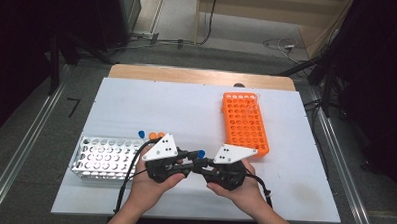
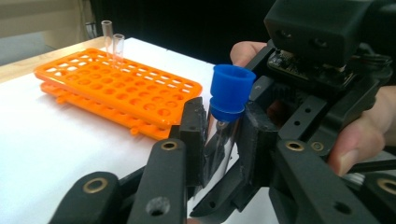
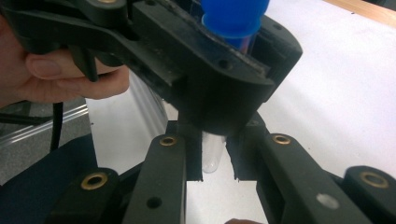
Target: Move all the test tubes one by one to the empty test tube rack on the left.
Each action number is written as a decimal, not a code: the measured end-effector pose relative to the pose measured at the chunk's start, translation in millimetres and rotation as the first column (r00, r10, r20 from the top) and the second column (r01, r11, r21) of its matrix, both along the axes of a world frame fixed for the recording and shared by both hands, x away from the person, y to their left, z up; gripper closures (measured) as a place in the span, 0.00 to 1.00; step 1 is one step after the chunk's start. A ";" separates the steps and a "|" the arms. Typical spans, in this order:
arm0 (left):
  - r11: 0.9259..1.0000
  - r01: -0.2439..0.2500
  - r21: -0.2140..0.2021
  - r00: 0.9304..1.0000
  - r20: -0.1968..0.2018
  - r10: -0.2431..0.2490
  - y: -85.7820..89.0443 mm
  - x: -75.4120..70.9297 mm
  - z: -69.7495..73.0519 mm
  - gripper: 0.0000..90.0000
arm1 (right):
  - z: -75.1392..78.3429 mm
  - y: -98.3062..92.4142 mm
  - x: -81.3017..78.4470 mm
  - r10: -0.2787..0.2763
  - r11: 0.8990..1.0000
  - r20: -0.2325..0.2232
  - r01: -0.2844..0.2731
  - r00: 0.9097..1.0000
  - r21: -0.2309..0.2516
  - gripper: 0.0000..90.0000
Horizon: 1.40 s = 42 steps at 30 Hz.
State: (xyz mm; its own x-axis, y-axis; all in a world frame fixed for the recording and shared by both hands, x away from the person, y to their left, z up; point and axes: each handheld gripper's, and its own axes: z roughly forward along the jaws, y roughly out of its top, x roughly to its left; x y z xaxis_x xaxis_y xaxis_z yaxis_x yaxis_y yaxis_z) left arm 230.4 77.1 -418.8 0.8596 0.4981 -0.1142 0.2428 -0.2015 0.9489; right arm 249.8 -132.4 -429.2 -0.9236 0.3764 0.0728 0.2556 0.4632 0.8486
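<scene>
Both tongs clenched on one blue-capped tube, just left of the orange rack.

Left gripper (image 2: 223,140) clamped on the upper part of the clear tube (image 2: 223,140), right under its blue cap (image 2: 230,91). Right gripper (image 3: 214,158) clamped on the tube's rounded lower end (image 3: 211,156), jaws meeting the left pair from the opposite side. Held above the white table (image 1: 196,112), near its front edge, between the white rack (image 1: 102,158) and the orange rack (image 1: 246,123). Two open tubes (image 2: 112,44) upright in the orange rack's far end. Blue- and orange-capped tubes (image 1: 153,135) at the white rack's right end.
</scene>
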 end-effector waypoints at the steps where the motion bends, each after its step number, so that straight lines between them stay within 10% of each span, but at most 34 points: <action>1: 1.000 -0.004 0.002 1.000 0.004 0.004 0.5 0.0 0.3 0.84 | 0.0 -0.5 0.4 0.003 1.000 -0.012 -0.003 1.000 0.001 0.83; 6: 1.000 -0.015 0.002 1.000 0.015 0.015 2.4 -0.3 2.3 0.85 | 0.2 -2.1 0.9 0.005 1.000 -0.003 -0.005 1.000 0.015 0.82; 14: 0.997 -0.072 -0.015 0.997 0.012 0.072 20.2 2.9 8.3 0.85 | 6.0 -12.4 3.6 0.019 0.994 0.024 -0.022 1.000 0.106 0.41; 23: 0.985 -0.162 -0.054 0.986 0.031 0.164 56.2 5.6 20.5 0.85 | 2.9 -27.0 21.0 -0.027 0.996 0.006 0.027 1.000 0.080 0.00; 42: 0.946 -0.310 -0.098 0.948 0.042 0.315 114.2 7.3 28.4 0.85 | -1.6 -72.4 54.2 -0.159 0.981 -0.011 0.159 0.987 0.112 0.00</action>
